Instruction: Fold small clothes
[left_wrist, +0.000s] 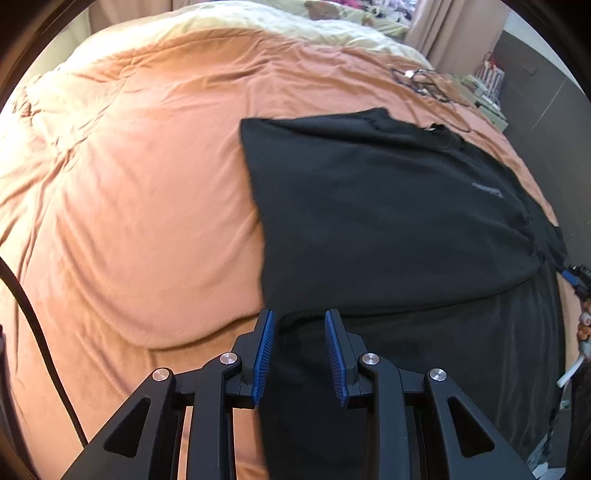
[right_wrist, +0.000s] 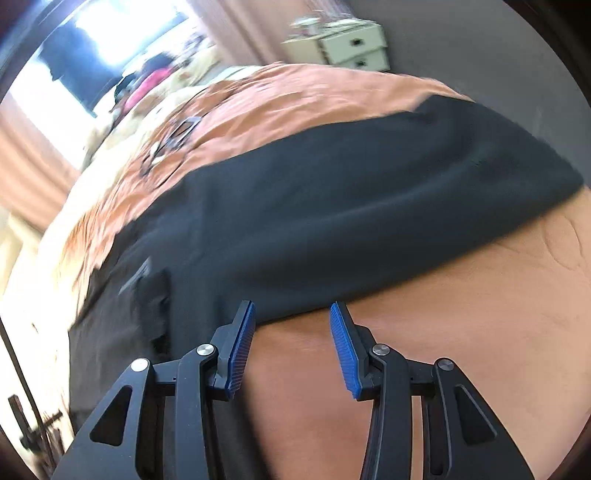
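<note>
No text can be read — the small grey print on the black garment (left_wrist: 388, 206) is blurred

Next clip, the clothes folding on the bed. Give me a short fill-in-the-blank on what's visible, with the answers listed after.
1. The garment lying on the bed is ______ in colour.
2. It rests on a bedspread coloured ______.
3. The pads of the left claw stand apart with ______ clamped between them.
4. In the right wrist view, the pale piece of furniture beyond the bed has two ______.

Missing words: black; orange; nothing; drawers
</note>
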